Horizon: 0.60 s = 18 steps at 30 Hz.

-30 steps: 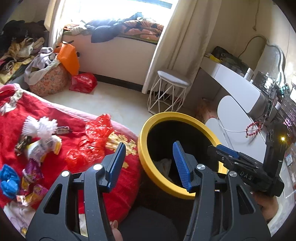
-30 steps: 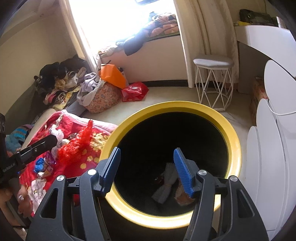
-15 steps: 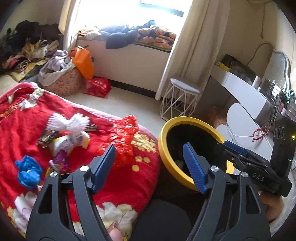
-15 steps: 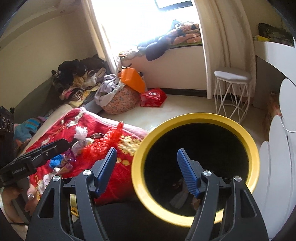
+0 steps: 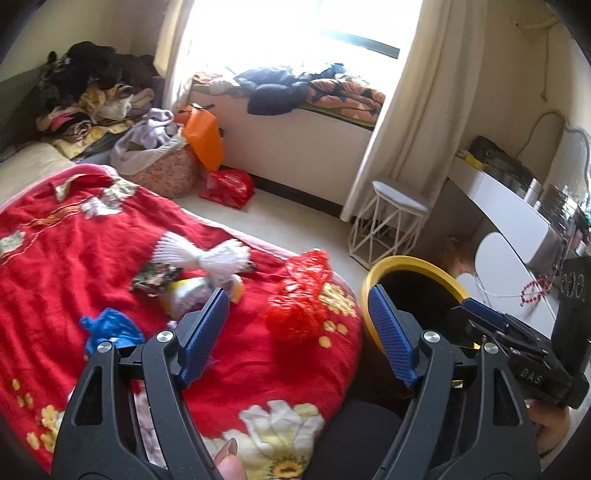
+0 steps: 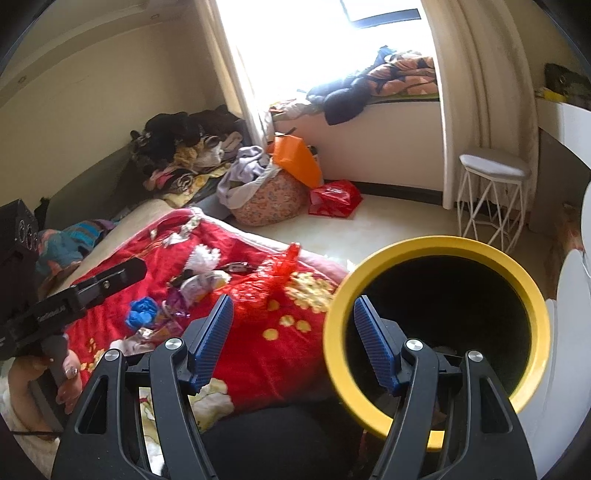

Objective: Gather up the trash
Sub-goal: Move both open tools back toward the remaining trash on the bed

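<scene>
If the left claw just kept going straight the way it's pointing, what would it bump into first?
Most likely the crumpled red plastic bag lying on the red blanket: it sits right between the open left claw fingers in its own camera. Depth is hard to judge, so it might touch the blanket just before it.

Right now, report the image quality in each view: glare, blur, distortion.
Left wrist view: the window is blown out white; the trash on the red blanket is motion-smeared; the curtain bows from fisheye. Right wrist view: the same window glare; sharper overall; inside the yellow-rimmed bin is almost black, its contents barely readable.
</scene>
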{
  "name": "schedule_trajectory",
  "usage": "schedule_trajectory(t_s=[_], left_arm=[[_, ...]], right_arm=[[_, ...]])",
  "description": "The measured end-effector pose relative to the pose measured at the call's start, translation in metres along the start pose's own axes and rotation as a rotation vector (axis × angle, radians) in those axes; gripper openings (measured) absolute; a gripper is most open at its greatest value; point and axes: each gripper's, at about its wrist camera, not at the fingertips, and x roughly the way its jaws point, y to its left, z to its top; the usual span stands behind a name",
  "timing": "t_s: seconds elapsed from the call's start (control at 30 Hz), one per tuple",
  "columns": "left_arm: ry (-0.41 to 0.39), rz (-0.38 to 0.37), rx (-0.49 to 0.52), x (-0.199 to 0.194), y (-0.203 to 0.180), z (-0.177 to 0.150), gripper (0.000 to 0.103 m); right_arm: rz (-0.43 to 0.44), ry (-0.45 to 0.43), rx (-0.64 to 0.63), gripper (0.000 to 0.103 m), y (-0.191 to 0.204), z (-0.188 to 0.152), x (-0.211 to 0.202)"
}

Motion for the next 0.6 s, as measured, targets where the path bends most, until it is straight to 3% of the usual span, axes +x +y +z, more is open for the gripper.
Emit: schedule_trajectory(t_s=[0.1, 0.6], left_arm=[[-0.008, 0.017, -0.020, -0.004, 0.012, 0.000, 0.077], [-0.011, 0.139, -0.126, -0.023, 0.087, -0.016, 0.085]], right_arm=[[0.015, 0.004, -0.024, 0.067, 0.013, 0.003, 0.005], [0.047, 0.074, -0.085, 0.072, 0.051, 0.011, 0.058]])
